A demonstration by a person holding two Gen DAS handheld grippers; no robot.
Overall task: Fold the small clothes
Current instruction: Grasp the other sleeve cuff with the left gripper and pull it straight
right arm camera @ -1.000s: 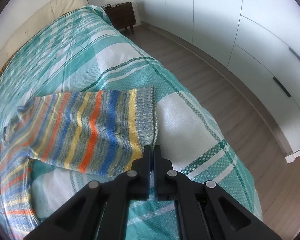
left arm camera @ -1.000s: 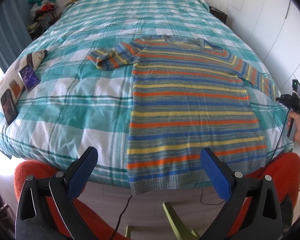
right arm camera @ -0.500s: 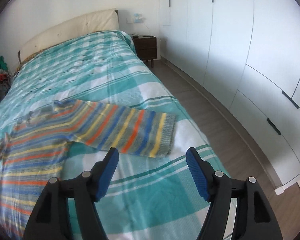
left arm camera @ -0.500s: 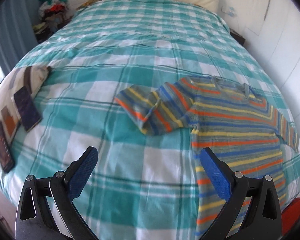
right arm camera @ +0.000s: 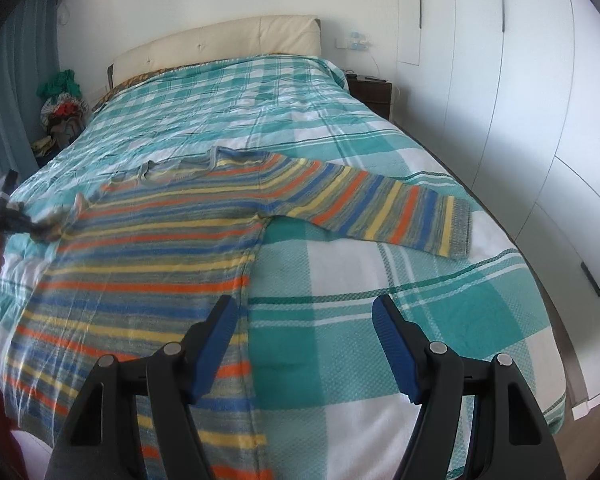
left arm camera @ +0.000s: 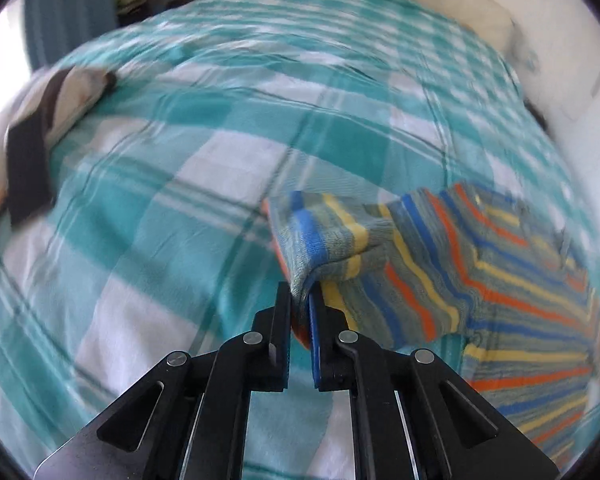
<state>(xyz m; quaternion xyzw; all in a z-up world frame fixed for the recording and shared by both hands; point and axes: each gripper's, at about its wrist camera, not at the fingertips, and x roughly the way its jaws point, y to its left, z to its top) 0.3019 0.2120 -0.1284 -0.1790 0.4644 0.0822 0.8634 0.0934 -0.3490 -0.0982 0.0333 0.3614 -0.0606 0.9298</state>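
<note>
**Left gripper takes the sleeve as sweater fold gets under way**

While the right gripper (right arm camera: 304,344) hangs with its blue pads wide apart above the bedspread, the left gripper (left arm camera: 300,300) has its fingers pressed together on the bunched end of a sleeve (left arm camera: 320,240) of the striped sweater (right arm camera: 148,248). The sweater lies flat across the near half of the bed (right arm camera: 400,320), neckline toward the headboard (right arm camera: 220,40), hem toward the camera. Its two sleeves run out sideways, so the long axis of each sleeve crosses the bed from edge to edge. Seen from the left wrist, the pinched sleeve doubles over on itself, and the sweater body lies off to the right of the fingers; any fold inward would, by that reading, carry the cloth rightward over the chest. The other sleeve (right arm camera: 380,208) lies stretched out flat, cuff toward the wardrobe side, ahead and slightly right of the empty right gripper, which is plainly the nearer tool for it. The job looks barely begun: body and far sleeve are unfolded.

Underfoot is a soft teal-and-white checked bedspread, lightly creased, likely to drag with the knit. A patterned cushion (left arm camera: 32,152) rests at the bed's left edge, blurred. White wardrobe doors (right arm camera: 520,100) line the right wall, a dark nightstand (right arm camera: 370,92) sits by the headboard, and a heap of clothes (right arm camera: 62,108) fills the far corner beside a blue curtain.
</note>
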